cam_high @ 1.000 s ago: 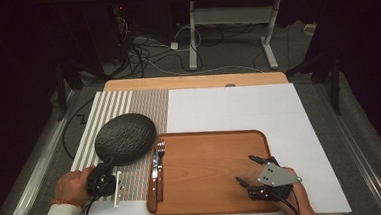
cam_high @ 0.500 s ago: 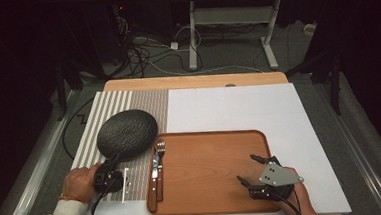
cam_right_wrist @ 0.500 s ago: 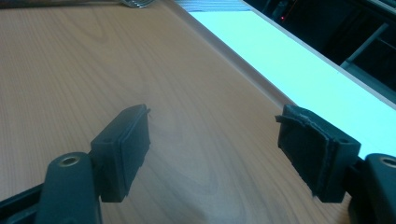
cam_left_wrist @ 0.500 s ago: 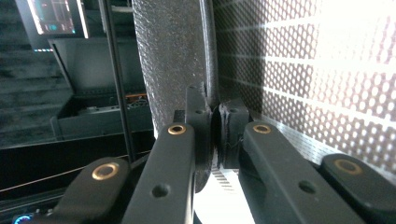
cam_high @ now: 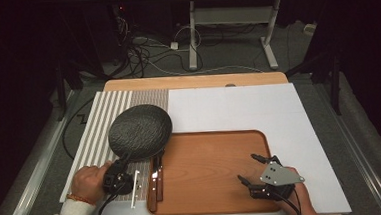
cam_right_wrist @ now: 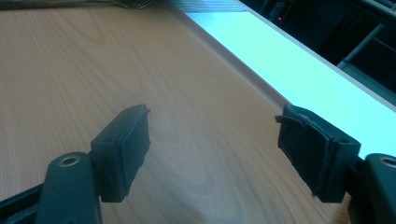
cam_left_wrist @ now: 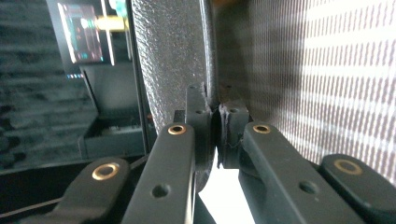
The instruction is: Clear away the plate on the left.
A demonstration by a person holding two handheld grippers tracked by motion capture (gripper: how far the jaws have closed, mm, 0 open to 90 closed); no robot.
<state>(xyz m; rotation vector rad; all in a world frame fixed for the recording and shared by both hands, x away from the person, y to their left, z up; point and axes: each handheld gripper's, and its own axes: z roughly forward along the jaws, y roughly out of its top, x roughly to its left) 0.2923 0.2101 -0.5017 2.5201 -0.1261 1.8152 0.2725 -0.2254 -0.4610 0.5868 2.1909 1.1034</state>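
- My left tongs (cam_high: 124, 166) are pinching the dark plate (cam_high: 140, 132) by its rim; it is lifting off the striped mat (cam_high: 97, 124), drifting toward the wooden tray (cam_high: 217, 161).
- My right tongs (cam_high: 249, 170) are waiting spread over that tray.

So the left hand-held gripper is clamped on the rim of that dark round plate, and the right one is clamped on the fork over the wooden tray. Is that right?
Not quite. The right hand-held gripper holds nothing: the right gripper view shows its jaws wide apart above the bare brown wooden tray. The left hand-held gripper is indeed clamped on the rim of the dark, textured round plate.
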